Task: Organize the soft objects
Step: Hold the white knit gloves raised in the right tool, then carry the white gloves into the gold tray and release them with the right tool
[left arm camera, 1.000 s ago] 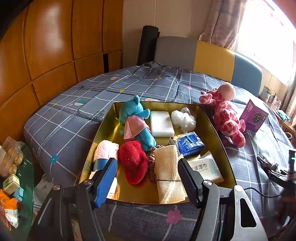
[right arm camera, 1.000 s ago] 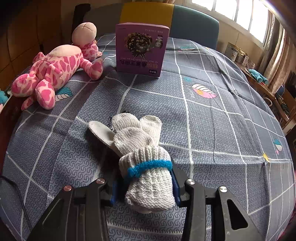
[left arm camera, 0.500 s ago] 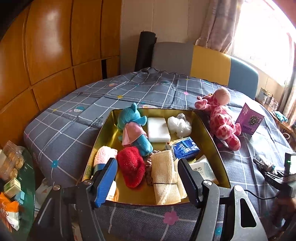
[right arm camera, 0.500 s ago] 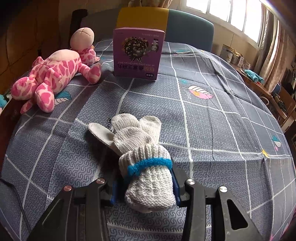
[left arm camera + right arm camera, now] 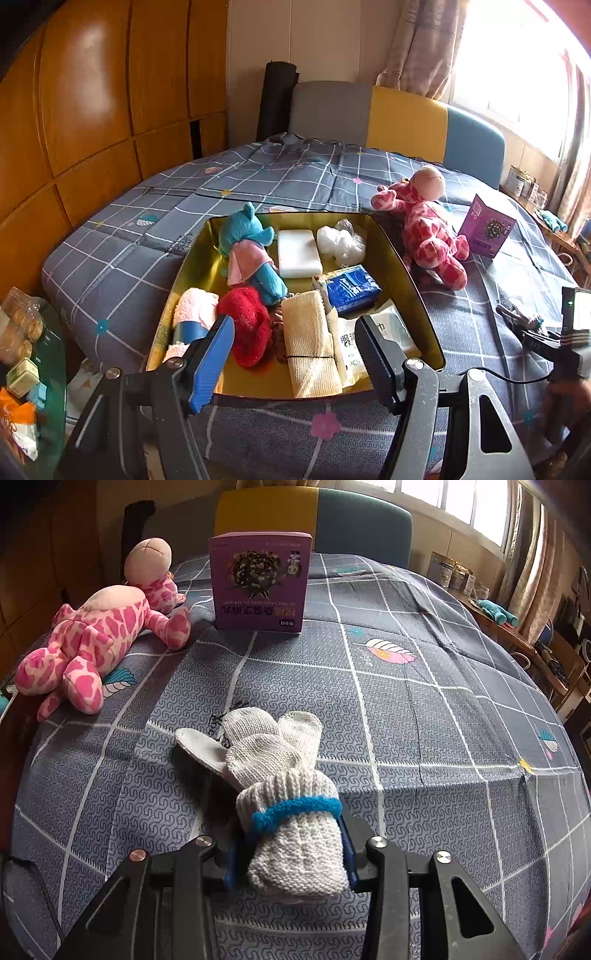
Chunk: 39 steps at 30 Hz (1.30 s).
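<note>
My right gripper (image 5: pixel 291 849) is shut on the cuff end of a bundled pair of white knit gloves (image 5: pixel 273 760) with a blue band. The glove fingers rest on the grey checked bedspread (image 5: pixel 424 709). My left gripper (image 5: pixel 294 321) is open and holds nothing, hovering over the near edge of a gold tray (image 5: pixel 404 280). The tray holds a blue elephant plush (image 5: pixel 243 243), a white sponge (image 5: pixel 298 253), a red fluffy piece (image 5: pixel 247 325), a beige cloth roll (image 5: pixel 310 347), a pink towel (image 5: pixel 195 310) and a blue tissue pack (image 5: pixel 351 290). A pink spotted plush (image 5: pixel 424 236) (image 5: pixel 96 642) lies outside the tray.
A purple box (image 5: pixel 260 583) (image 5: pixel 487 232) stands on the bed beyond the gloves. A glass side table with snacks (image 5: pixel 22 350) sits at the lower left. Wooden panels line the left wall, a padded headboard (image 5: pixel 406 118) the far end. A cluttered shelf (image 5: pixel 517 627) runs along the right.
My left gripper has drawn back a little from the tray, so the tray looks smaller. The right gripper keeps its grip on the gloves in the same spot.
</note>
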{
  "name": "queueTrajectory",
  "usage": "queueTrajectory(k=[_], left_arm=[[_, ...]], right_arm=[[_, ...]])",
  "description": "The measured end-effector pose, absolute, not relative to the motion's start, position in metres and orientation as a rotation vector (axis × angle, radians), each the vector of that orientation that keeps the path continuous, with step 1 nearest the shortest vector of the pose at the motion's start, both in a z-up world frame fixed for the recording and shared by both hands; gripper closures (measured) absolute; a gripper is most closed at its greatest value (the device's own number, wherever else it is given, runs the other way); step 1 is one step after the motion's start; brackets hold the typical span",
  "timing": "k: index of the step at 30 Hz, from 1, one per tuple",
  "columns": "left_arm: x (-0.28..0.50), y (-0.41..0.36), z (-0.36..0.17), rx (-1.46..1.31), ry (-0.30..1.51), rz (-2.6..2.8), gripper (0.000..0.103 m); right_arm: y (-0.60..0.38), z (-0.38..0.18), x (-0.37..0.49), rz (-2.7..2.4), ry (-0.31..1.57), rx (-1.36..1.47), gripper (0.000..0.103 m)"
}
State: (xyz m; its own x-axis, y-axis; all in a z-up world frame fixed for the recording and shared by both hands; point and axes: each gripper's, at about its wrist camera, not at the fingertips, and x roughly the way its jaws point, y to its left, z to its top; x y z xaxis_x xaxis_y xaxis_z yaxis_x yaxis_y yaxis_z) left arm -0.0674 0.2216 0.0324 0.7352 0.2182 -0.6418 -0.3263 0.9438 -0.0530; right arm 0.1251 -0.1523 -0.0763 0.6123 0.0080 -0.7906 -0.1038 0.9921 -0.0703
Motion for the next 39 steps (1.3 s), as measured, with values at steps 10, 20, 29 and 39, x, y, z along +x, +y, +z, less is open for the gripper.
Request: queueTrajectory(k=[10, 20, 29, 39], left_arm=[[-0.064, 0.227, 0.022, -0.190, 0.709, 0.307, 0.034], [-0.068, 0.247, 0.026, -0.195, 0.697, 0.360, 0.035], [-0.081, 0.274, 0.030, -0.218, 0.683, 0.444, 0.035], [-0.089, 0.300, 0.029, -0.265, 0.665, 0.510, 0.035]], right_arm=[[-0.134, -0.034, 0.105, 0.112, 0.839, -0.100, 0.064], [-0.082, -0.029, 0.077, 0.331, 0.883, -0.086, 0.064], [0.008, 0.000, 0.053, 0.641, 0.889, -0.115, 0.064], [0.098, 0.008, 0.061, 0.774, 0.931, -0.164, 0.064]])
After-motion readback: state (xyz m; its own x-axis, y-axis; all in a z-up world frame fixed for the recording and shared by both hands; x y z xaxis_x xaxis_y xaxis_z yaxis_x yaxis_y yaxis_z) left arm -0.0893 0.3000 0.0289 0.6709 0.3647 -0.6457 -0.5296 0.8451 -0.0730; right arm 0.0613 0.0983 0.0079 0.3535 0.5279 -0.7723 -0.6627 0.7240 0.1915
